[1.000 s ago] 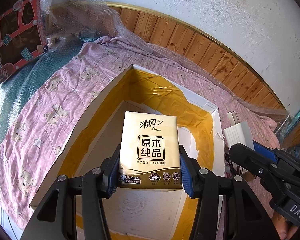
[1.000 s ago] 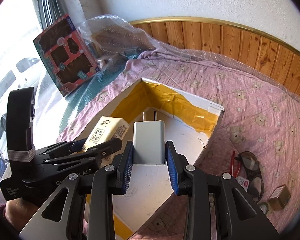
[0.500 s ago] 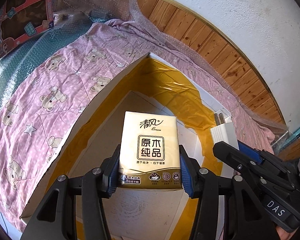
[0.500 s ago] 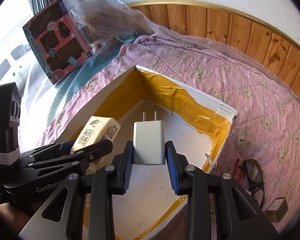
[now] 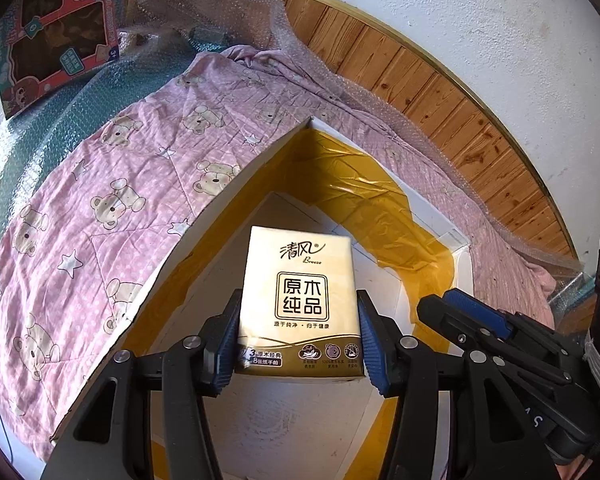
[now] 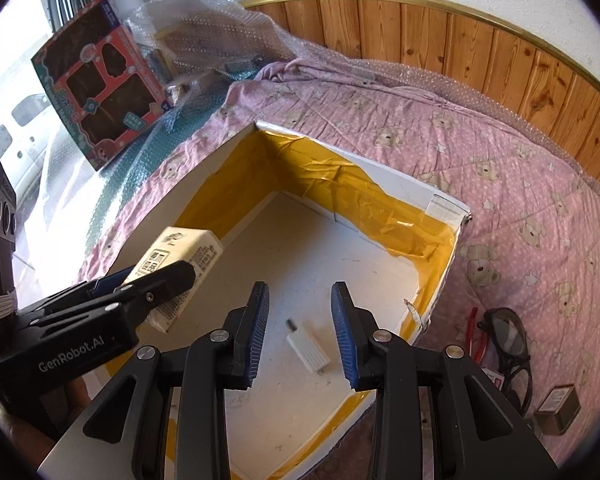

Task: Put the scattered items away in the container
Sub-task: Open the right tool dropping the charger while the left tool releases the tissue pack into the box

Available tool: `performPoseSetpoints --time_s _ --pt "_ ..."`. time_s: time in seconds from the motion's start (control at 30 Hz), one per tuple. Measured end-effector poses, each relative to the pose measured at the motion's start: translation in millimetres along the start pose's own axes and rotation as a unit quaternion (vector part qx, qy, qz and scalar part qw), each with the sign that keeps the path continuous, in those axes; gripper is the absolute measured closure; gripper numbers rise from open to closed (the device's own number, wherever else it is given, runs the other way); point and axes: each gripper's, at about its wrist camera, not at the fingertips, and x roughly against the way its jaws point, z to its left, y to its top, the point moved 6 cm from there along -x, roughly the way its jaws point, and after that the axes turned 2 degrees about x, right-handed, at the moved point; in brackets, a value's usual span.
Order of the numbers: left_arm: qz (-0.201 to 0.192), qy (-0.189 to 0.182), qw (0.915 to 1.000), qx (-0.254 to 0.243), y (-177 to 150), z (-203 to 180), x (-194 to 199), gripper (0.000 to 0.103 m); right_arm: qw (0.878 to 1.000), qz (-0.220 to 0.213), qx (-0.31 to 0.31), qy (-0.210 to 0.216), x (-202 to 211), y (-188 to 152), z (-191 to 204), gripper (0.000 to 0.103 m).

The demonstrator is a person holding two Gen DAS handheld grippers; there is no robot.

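Note:
A white cardboard box (image 6: 448, 208) lined with yellow tape lies open on the pink bear-print quilt. My left gripper (image 5: 298, 344) is shut on a beige tissue pack (image 5: 300, 296), held above the box floor; the same tissue pack (image 6: 180, 264) shows at the left of the right wrist view. My right gripper (image 6: 300, 332) stands open over the box. Below it a white charger plug (image 6: 306, 346) lies on the box floor (image 6: 340, 272), free of the fingers. In the left wrist view the right gripper (image 5: 480, 320) enters from the right side.
Dark sunglasses (image 6: 508, 344), a red item (image 6: 474, 332) and a small brown box (image 6: 558, 404) lie on the quilt (image 6: 500, 160) right of the box. A red toy package (image 6: 100, 96) and bubble wrap (image 6: 212, 28) sit at the back left by the wood-panelled wall.
My right gripper has opened and the charger plug has dropped onto the box floor. Both grippers have moved further in over the box; the left still holds the tissue pack.

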Motion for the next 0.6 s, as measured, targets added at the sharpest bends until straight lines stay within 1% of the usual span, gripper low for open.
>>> performPoseSetpoints --time_s 0.1,0.27,0.6 --pt "-0.007 0.0 1.0 0.006 0.8 2.9 4.3 0.049 1.0 -0.006 -0.005 0.002 11.0 -3.4 0.9 0.068" --pt "-0.008 0.0 1.0 0.0 -3.6 -1.7 8.6 0.049 1.0 -0.012 -0.007 0.008 28.8 -11.2 4.7 0.068" --pt "-0.026 -0.008 0.9991 -0.032 -13.2 -19.1 25.6 0.049 0.999 -0.023 -0.002 0.023 62.0 -37.9 12.9 0.068"
